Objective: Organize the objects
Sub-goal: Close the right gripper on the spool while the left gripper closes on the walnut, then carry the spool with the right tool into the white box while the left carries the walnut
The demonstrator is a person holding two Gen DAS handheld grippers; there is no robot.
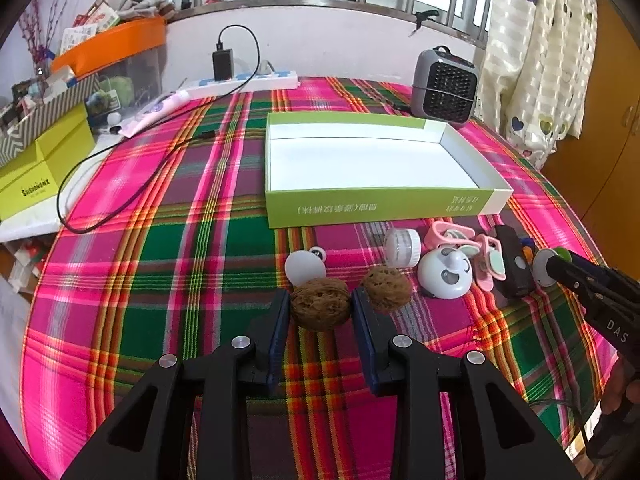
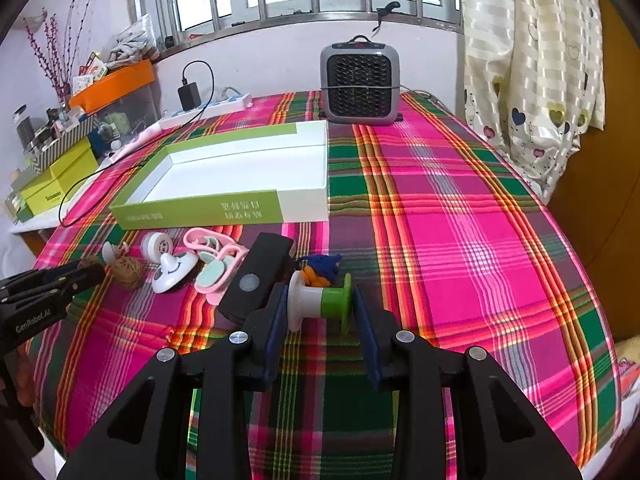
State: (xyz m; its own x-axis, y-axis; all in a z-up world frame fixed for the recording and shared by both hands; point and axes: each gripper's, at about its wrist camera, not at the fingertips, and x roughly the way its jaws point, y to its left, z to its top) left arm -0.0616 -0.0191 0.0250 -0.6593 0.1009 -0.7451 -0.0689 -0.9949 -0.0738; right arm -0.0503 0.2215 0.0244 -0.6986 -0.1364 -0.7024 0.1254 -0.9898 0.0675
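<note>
Both grippers angled downward, side by side.
The left gripper [image 1: 321,307] is clamped on a walnut [image 1: 320,305]; the right gripper [image 2: 320,307] is closed around a spool [image 2: 320,303].

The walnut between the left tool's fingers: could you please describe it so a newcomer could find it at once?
Start at the green-and-white box on the plaid tablecloth; a row of small items lies in front. At its left end are two walnuts; this walnut is the nearer, darker one, just below the white ball.

Plaid-covered table [image 1: 160,240], open box [image 1: 376,208], walnuts [image 1: 386,288], heater [image 2: 360,80]
</note>
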